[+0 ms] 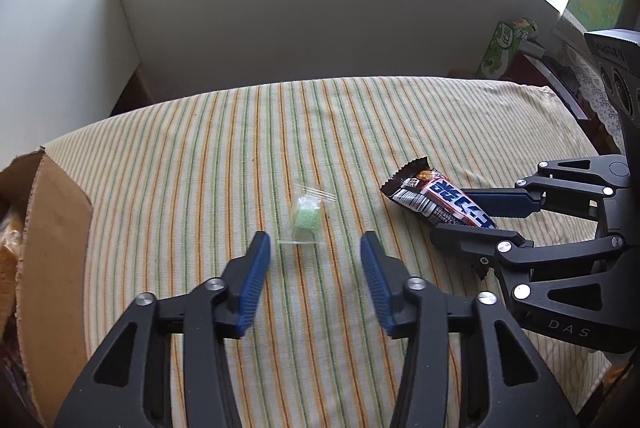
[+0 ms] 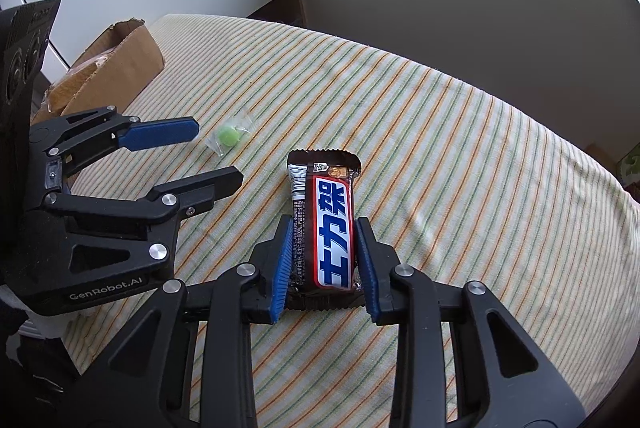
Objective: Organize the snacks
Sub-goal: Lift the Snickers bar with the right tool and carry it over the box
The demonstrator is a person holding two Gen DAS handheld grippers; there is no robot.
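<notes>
A brown chocolate bar [image 2: 326, 220] with a red, white and blue label lies on the striped tablecloth [image 2: 460, 156]. My right gripper [image 2: 324, 224] is shut on its near half, one blue pad pressed against each long side. In the left wrist view the same bar [image 1: 432, 194] sticks out of the right gripper [image 1: 456, 214] toward the left. A small clear packet with a green candy [image 1: 306, 218] lies just beyond my left gripper [image 1: 315, 244], which stands open and holds nothing. From the right wrist, the candy [image 2: 229, 137] sits just past the left gripper [image 2: 218, 152].
An open cardboard box [image 1: 52, 228] with orange packets inside stands at the table's left end, and shows as the box [image 2: 120, 64] at the far left. A green carton [image 1: 500, 52] and clutter lie off the far right corner. A white wall runs behind the table.
</notes>
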